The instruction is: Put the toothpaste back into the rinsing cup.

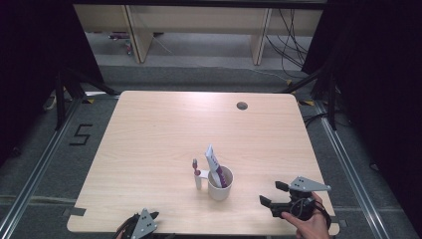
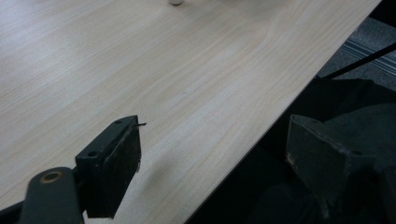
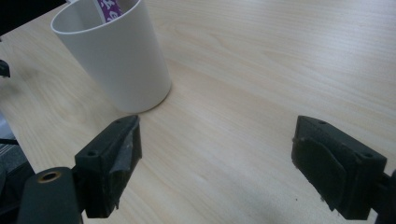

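The left hand-held gripper hangs at the table's near edge, well left of the white cup, jaws spread and empty. The right hand-held gripper sits near the cup's right side, jaws spread wide, holding nothing. The cup holds a purple-and-white tube; a toothbrush stands just left of it.

Floor marking: a black "5" on the grey floor, left of the table.
Toothpaste tube: purple print on its white face, standing in the white cup; the letters are too small and blurred to read.
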A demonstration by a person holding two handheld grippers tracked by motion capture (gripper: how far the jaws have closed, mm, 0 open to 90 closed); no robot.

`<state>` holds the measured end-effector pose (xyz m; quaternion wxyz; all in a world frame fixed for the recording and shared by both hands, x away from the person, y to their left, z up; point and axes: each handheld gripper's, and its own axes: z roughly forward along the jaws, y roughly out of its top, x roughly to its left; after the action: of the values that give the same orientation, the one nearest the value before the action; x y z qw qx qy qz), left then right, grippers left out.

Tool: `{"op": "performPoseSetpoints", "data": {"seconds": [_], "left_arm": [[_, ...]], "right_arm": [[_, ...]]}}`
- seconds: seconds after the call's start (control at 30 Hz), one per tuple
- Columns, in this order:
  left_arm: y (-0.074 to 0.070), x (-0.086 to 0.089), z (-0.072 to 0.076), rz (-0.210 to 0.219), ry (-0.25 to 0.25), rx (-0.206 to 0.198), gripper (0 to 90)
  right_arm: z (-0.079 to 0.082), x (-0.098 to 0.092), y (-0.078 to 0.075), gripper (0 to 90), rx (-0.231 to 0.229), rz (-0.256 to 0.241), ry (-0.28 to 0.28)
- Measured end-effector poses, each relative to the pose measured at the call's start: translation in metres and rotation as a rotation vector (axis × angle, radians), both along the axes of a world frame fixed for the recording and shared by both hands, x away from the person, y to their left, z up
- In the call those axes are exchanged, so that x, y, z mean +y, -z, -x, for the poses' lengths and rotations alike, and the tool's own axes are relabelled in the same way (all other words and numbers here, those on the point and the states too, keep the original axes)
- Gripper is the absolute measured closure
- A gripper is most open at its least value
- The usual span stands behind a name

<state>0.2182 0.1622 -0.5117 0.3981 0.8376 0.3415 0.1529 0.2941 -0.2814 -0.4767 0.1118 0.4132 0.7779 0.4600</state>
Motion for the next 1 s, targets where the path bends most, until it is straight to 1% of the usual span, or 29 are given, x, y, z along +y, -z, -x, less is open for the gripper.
{"op": "performPoseSetpoints", "data": {"seconds": [0.03, 0.07, 0.1, 0.13, 0.17, 0.2, 0.23, 0.27, 0.3, 0.33, 0.4, 0.43, 0.47, 0.5, 0.53, 0.57, 0.6, 0.63, 0.67, 0.7, 0.73, 0.77, 0.8, 0.83, 0.87, 0.9, 0.93, 1.0], "left_arm": [[0.0, 0.0, 0.0, -0.001, 0.0, -0.001, 18.1], [0.0, 0.0, 0.0, -0.001, 0.001, -0.001, 18.1], [0.0, 0.0, 0.0, -0.001, 0.0, 0.0, 18.2], [0.0, 0.0, 0.0, 0.005, -0.001, -0.003, 18.1], [0.0, 0.0, 0.0, 0.003, 0.0, -0.004, 18.1], [0.0, 0.0, 0.0, 0.003, 0.0, -0.004, 18.1], [0.0, 0.0, 0.0, 0.004, 0.0, -0.004, 18.1], [0.0, 0.0, 0.0, 0.005, -0.001, -0.005, 18.1], [0.0, 0.0, 0.0, 0.003, -0.001, -0.004, 18.1], [0.0, 0.0, 0.0, 0.005, -0.002, -0.004, 18.1], [0.0, 0.0, 0.0, 0.004, 0.0, -0.004, 18.1], [0.0, 0.0, 0.0, 0.003, 0.001, -0.005, 18.1], [0.0, 0.0, 0.0, -0.005, 0.002, -0.001, 18.1], [-0.001, 0.002, 0.0, -0.034, 0.011, -0.006, 18.1], [-0.001, 0.001, 0.0, -0.031, 0.007, -0.005, 18.1], [-0.001, 0.0, 0.0, -0.007, 0.001, -0.005, 18.1], [-0.001, 0.0, 0.0, -0.008, 0.002, -0.006, 18.1], [-0.001, 0.0, 0.0, -0.009, 0.002, -0.006, 18.1], [-0.001, 0.0, 0.0, -0.008, 0.004, -0.004, 18.1], [-0.001, 0.002, -0.001, -0.036, 0.012, -0.007, 18.1], [-0.001, 0.001, -0.001, -0.036, 0.01, -0.006, 18.1], [-0.001, 0.001, 0.0, -0.036, 0.009, -0.008, 18.1], [0.0, 0.0, 0.0, -0.022, 0.006, -0.005, 18.1], [0.0, -0.001, 0.0, -0.007, 0.005, -0.005, 18.1], [0.001, -0.001, 0.0, -0.006, 0.005, -0.006, 18.1], [0.001, -0.001, 0.0, -0.006, 0.005, -0.006, 18.1], [0.0, 0.001, -0.001, -0.033, 0.013, -0.01, 18.1], [0.0, 0.0, 0.0, -0.023, 0.006, -0.005, 18.1]], "right_arm": [[0.002, 0.0, 0.001, 17.2, 0.009, -0.011, 0.007], [0.002, 0.0, 0.001, 17.1, -0.001, 0.01, 0.006], [0.002, -0.001, 0.002, 17.1, -0.02, 0.009, -0.017], [0.005, 0.0, 0.001, 17.1, 0.013, 0.006, -0.004], [0.008, 0.0, 0.003, 16.8, 0.005, 0.0, -0.015], [0.007, -0.001, 0.004, 16.6, -0.024, 0.015, -0.02], [0.007, -0.001, 0.004, 16.6, -0.024, 0.015, -0.02], [0.009, -0.001, 0.005, 16.6, -0.015, 0.012, -0.022], [0.009, 0.0, 0.007, 16.6, -0.005, -0.002, -0.039], [0.012, 0.0, 0.007, 16.5, 0.001, 0.01, -0.018], [0.014, 0.0, 0.009, 16.6, 0.0, 0.005, -0.028], [0.014, -0.001, 0.01, 16.6, -0.013, 0.017, -0.033], [0.015, -0.001, 0.01, 16.6, -0.015, 0.023, -0.032], [0.018, 0.0, 0.01, 16.6, -0.002, 0.019, -0.027], [0.017, -0.001, 0.011, 16.5, -0.019, 0.034, -0.039], [0.019, 0.0, 0.011, 16.6, -0.011, 0.037, -0.045], [0.021, 0.002, 0.012, 16.5, 0.013, 0.024, -0.036], [0.022, 0.002, 0.012, 16.5, 0.008, 0.03, -0.039], [0.021, 0.001, 0.012, 16.5, -0.016, 0.06, -0.045], [0.023, 0.002, 0.012, 16.5, -0.01, 0.059, -0.045], [0.025, 0.003, 0.012, 16.5, 0.01, 0.06, -0.033], [0.026, 0.004, 0.013, 16.4, 0.0, 0.053, -0.029], [0.025, 0.002, 0.012, 16.5, -0.022, 0.073, -0.05], [0.026, 0.003, 0.013, 16.5, -0.022, 0.071, -0.053], [0.029, 0.005, 0.013, 16.4, 0.006, 0.065, -0.043], [0.029, 0.005, 0.013, 16.4, 0.006, 0.065, -0.043], [0.028, 0.004, 0.013, 16.4, -0.009, 0.082, -0.052], [0.028, 0.005, 0.014, 16.4, -0.014, 0.08, -0.055]]}}
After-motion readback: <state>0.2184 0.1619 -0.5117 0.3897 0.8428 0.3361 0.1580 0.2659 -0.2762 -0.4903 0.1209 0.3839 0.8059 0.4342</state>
